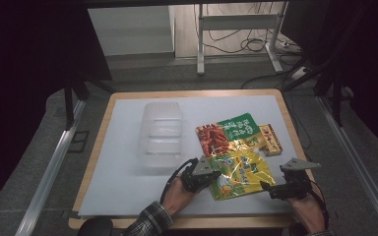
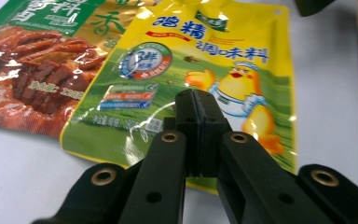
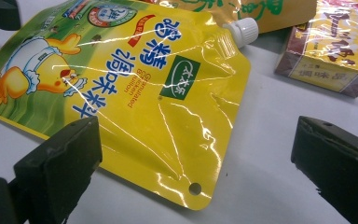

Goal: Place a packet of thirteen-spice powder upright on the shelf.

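A yellow spouted seasoning pouch (image 1: 241, 173) with a cartoon chick lies flat on the white table top (image 1: 128, 187). My left gripper (image 1: 214, 175) is at the pouch's left edge; in the left gripper view its jaws (image 2: 196, 100) are pressed together over the pouch (image 2: 214, 60), with nothing visible between them. My right gripper (image 1: 266, 187) rests at the pouch's right corner. In the right gripper view it (image 3: 196, 172) stands open, its jaws wide apart on either side of the pouch's holed corner (image 3: 186, 140). The white spout cap (image 3: 242, 29) points away.
A green-and-red snack pouch (image 1: 225, 132) lies just behind the yellow one, partly under it. A small red-and-yellow box (image 1: 270, 139) sits at its right. A clear plastic container (image 1: 160, 135) stands left of centre. The wooden table edge (image 1: 290, 123) runs close on the right.
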Action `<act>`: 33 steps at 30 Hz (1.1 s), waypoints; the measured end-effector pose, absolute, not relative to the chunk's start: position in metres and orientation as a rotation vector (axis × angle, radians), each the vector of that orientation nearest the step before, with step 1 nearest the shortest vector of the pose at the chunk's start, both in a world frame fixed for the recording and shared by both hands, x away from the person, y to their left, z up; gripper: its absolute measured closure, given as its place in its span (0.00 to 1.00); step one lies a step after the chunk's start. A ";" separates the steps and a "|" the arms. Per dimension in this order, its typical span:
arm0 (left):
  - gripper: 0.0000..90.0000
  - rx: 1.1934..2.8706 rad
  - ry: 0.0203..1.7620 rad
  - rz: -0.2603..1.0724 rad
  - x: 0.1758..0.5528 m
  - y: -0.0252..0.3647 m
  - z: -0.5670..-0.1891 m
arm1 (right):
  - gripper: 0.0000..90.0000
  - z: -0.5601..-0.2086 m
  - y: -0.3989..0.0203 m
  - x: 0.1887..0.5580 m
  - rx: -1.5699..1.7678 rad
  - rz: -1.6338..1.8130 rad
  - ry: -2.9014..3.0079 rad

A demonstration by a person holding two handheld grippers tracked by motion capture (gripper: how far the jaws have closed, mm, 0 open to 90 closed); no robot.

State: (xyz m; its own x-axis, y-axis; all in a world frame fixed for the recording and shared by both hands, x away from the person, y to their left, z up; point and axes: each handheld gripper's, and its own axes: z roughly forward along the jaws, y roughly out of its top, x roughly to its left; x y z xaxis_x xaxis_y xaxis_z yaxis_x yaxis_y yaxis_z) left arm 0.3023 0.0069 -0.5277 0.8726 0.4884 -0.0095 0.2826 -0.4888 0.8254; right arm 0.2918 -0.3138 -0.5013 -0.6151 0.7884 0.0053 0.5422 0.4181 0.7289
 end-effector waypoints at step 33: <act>1.00 2.216 0.601 0.302 0.297 0.014 -0.541 | 0.03 -0.508 -0.304 0.305 1.312 1.075 2.425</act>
